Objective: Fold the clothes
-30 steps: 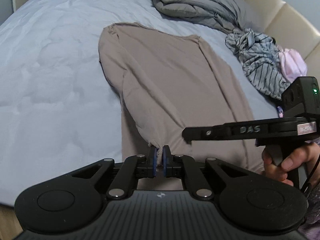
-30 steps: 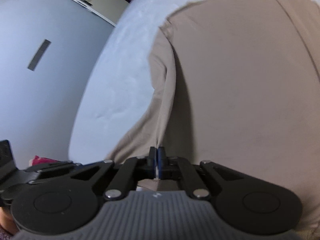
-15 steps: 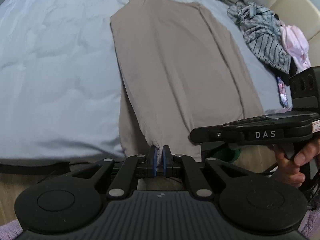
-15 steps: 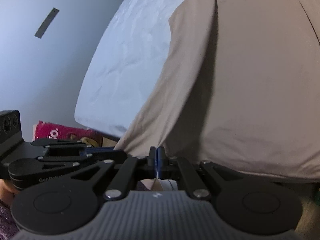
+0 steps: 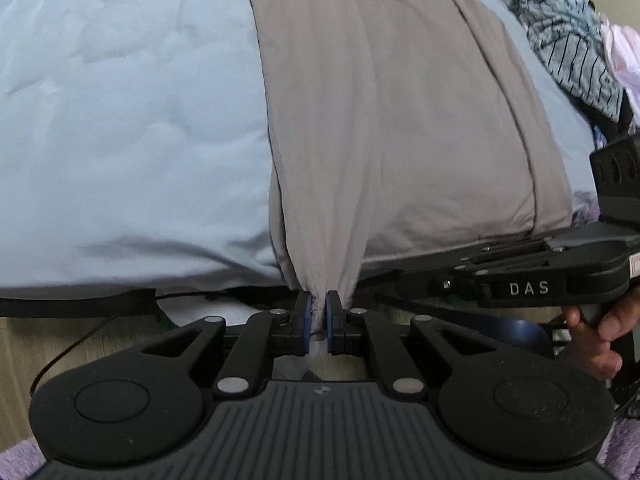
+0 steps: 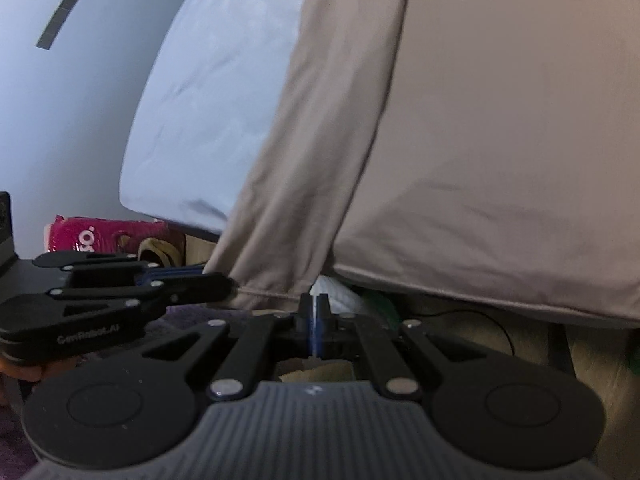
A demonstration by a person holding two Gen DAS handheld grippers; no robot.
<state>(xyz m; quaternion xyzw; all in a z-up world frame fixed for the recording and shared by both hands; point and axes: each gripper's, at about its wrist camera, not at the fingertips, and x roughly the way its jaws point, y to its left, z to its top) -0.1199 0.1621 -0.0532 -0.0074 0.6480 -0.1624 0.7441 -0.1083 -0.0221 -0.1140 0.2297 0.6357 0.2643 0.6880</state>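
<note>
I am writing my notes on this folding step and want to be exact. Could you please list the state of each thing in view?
Beige garment: spread on bed, near edge hanging over.
Left gripper: shut on garment.
Right gripper: shut; hem seems pinched, hard to see.
Striped clothes: crumpled, unfolded.
Bed cover: lightly wrinkled.

Pale blue bedsheet (image 5: 120, 120); pink packet (image 6: 92, 236) (floor).
</note>
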